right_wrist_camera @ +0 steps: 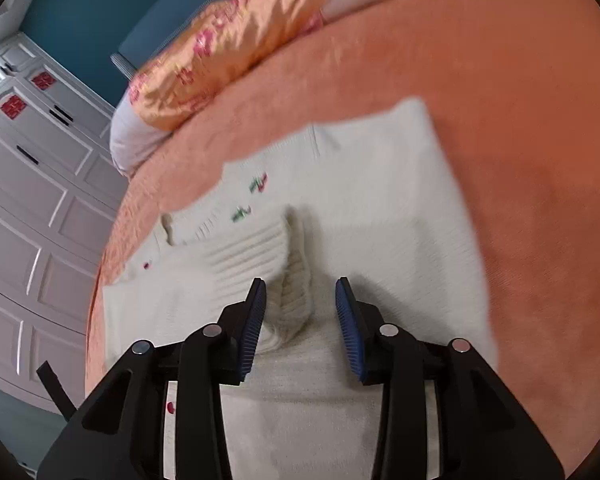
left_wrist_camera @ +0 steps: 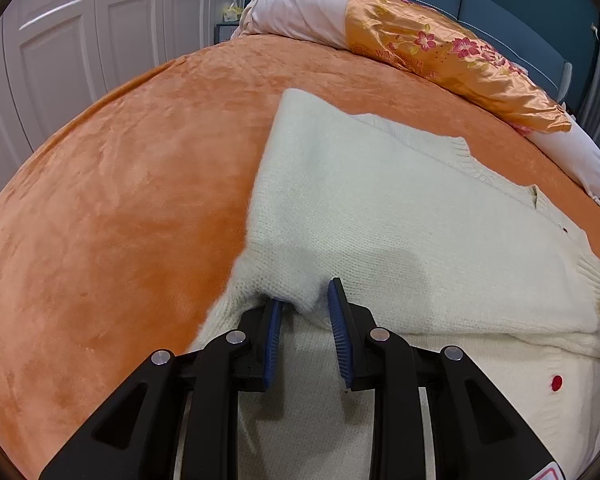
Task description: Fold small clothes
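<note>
Fuzzy cream knit sweater (left_wrist_camera: 380, 216) on plush orange blanket (left_wrist_camera: 120, 200)

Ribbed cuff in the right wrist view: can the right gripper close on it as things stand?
Probably yes. The ribbed cuff lies bunched between the right gripper's open jaws, beside the left pad, with nothing covering it on the cream sweater.

The right wrist view is motion-blurred (the sweater's (right_wrist_camera: 340, 200) embroidery unreadable).
</note>
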`<action>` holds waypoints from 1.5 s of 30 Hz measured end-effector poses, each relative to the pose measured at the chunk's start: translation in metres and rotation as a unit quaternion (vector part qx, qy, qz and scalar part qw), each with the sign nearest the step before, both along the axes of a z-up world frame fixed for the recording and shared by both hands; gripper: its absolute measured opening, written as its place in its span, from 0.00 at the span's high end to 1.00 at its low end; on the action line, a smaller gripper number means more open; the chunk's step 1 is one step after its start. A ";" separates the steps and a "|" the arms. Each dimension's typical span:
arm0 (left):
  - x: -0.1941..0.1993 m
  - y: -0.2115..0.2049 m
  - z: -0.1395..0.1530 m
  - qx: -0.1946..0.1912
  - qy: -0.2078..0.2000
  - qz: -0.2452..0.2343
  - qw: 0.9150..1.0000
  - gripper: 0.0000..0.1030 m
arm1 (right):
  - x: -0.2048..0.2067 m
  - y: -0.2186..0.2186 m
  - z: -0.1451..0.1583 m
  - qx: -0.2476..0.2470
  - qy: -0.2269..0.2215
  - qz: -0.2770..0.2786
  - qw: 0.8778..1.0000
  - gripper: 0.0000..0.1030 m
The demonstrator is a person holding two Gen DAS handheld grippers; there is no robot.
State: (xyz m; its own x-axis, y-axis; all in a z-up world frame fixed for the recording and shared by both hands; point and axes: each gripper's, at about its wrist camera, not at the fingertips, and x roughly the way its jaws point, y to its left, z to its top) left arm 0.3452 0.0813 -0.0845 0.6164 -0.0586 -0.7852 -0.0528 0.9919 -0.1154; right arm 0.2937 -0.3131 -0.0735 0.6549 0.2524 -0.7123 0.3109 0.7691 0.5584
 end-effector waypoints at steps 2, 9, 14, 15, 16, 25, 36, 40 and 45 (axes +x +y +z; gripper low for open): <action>0.000 0.000 0.000 -0.005 0.000 0.000 1.000 0.74 | -0.005 -0.001 0.014 -0.004 -0.024 -0.010 1.000 0.65; -0.002 0.000 -0.002 -0.008 -0.006 0.000 1.000 0.74 | 0.000 0.018 -0.001 -0.020 0.009 0.026 0.999 0.47; 0.000 0.007 0.005 -0.026 0.005 -0.001 1.000 0.79 | -0.008 0.034 0.036 -0.061 -0.054 0.052 0.995 0.92; -0.001 0.010 0.007 -0.034 0.005 0.000 0.999 0.80 | -0.013 0.032 0.046 -0.066 -0.070 0.047 0.994 0.92; -0.001 0.013 0.006 -0.037 0.006 -0.002 0.999 0.80 | -0.019 0.028 0.054 -0.070 -0.085 0.042 0.993 0.92; -0.003 0.008 0.009 -0.016 0.019 -0.014 1.000 0.76 | -0.019 0.018 0.011 -0.054 0.028 0.017 0.998 0.86; -0.182 0.058 0.033 -0.039 0.077 0.000 0.996 0.27 | -0.254 0.018 0.041 -0.129 0.049 0.021 0.990 0.41; -0.242 0.079 0.031 -0.060 0.083 0.022 0.994 0.27 | -0.328 0.024 0.025 -0.082 0.081 0.012 0.993 0.41; -0.268 0.080 0.028 -0.071 0.090 0.036 0.993 0.27 | -0.355 0.041 0.010 -0.008 0.082 0.009 0.997 0.39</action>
